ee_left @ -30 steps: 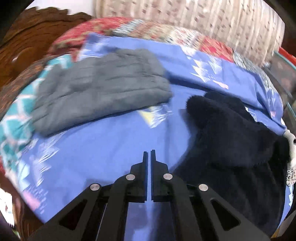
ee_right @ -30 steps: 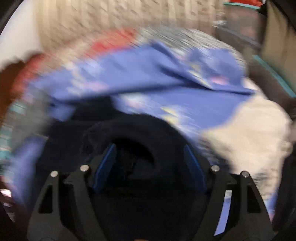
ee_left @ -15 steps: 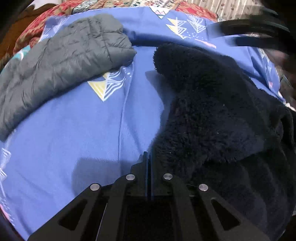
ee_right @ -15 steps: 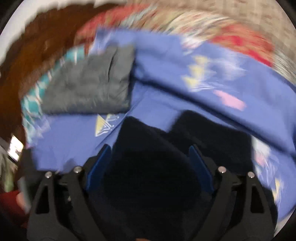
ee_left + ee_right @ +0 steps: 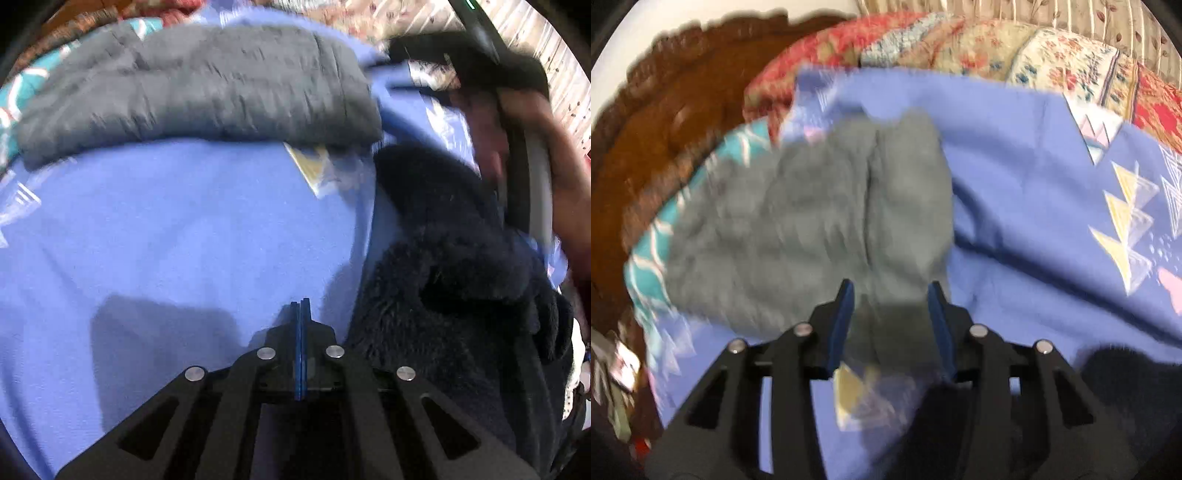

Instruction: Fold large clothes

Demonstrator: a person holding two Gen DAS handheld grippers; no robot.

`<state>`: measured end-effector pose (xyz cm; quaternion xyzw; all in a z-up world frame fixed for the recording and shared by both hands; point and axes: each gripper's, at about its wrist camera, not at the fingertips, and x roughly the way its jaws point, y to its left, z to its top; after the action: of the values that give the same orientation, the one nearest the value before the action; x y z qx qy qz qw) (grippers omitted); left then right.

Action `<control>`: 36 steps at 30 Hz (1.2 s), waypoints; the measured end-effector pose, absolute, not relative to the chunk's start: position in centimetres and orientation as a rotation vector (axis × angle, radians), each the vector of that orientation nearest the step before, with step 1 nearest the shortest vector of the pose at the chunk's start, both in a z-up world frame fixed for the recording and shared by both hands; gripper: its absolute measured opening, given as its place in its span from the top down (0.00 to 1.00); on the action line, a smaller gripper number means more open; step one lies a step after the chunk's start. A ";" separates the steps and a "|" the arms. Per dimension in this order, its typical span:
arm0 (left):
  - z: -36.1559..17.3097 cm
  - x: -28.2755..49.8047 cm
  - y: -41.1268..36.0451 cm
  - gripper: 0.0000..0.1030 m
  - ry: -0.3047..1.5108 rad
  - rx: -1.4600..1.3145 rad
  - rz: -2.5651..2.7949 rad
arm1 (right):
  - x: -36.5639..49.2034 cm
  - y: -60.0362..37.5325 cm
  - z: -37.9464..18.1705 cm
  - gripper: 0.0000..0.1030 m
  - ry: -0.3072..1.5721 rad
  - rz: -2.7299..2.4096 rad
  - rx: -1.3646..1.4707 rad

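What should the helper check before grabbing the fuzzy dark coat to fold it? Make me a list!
1. Right gripper jaws apart, nothing between them: ok.
2. Left gripper jaws apart, ready to grab: not ok, they are shut.
3. Fuzzy dark navy fleece coat spread flat: not ok, it is bunched.
4. Folded grey quilted jacket lying apart from the coat: ok.
5. Bare blue patterned bedsheet beside the coat to fold on: ok.
6. Right gripper aimed at the coat: not ok, it faces the grey jacket.
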<state>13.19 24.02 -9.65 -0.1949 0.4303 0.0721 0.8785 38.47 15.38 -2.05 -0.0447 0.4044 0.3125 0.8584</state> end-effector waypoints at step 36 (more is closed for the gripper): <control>-5.1 19.9 9.3 0.75 0.777 0.108 0.138 | 1.8 -37.7 -3.8 0.36 0.861 -0.131 0.221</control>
<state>19.88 9.27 -5.05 0.0524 0.3782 0.0671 0.9218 1.78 -37.73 -3.77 0.1068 0.4164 -0.0633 0.9007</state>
